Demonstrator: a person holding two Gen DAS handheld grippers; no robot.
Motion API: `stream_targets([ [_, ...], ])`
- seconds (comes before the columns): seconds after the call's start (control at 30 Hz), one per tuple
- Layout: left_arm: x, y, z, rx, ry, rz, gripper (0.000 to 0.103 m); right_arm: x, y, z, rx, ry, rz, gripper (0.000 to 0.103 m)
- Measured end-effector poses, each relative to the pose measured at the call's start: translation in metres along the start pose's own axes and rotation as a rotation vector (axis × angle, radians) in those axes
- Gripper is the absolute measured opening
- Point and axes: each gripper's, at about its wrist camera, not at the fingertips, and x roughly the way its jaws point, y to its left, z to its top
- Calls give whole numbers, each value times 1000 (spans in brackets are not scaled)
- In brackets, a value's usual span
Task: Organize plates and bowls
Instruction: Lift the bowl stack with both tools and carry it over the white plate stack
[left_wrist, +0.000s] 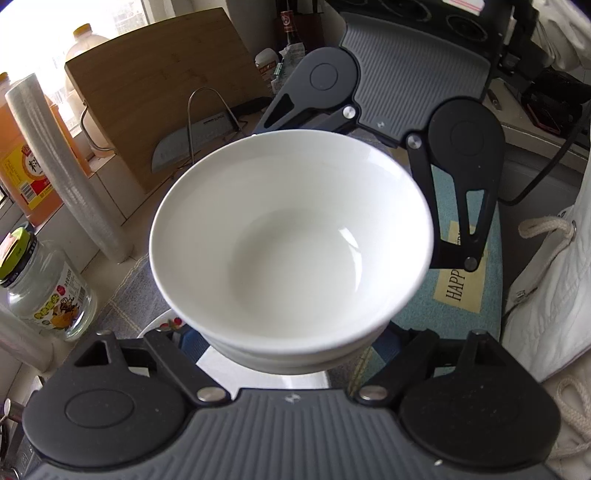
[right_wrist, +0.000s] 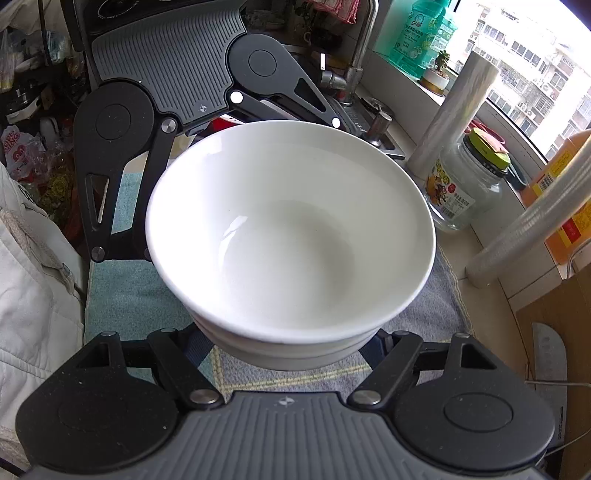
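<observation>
Stacked white bowls (left_wrist: 291, 236) clamped between left claw (left_wrist: 291, 354) and right claw (right_wrist: 291, 354), above countertop mat (right_wrist: 125, 295).

The left wrist view looks steeply down along its own gripper, whose grey ribbed body fills the bottom of the frame; a stack of white glazed ceramic bowls (left_wrist: 291, 254) sits very close at centre. The right wrist view looks down equally steeply and closely from the opposite side, the same stack (right_wrist: 290, 240) filling its centre. Each camera sees the other gripper at the top of its frame, beyond the bowls. Both views also share the clear glass jar with a green lid (left_wrist: 40, 288) (right_wrist: 467, 181), lower left in one and right of centre in the other, and the blue patterned mat (left_wrist: 472, 306) (right_wrist: 125, 299).
</observation>
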Motion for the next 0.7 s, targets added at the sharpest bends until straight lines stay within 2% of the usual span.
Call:
stream_targets([
  [0.3, -12, 33, -39, -43, 16, 35, 87, 43, -2, 48, -54, -2, 13, 83],
  [0.7, 3, 54, -68, -73, 33, 6, 87, 78, -6, 58, -30, 51, 36, 83],
])
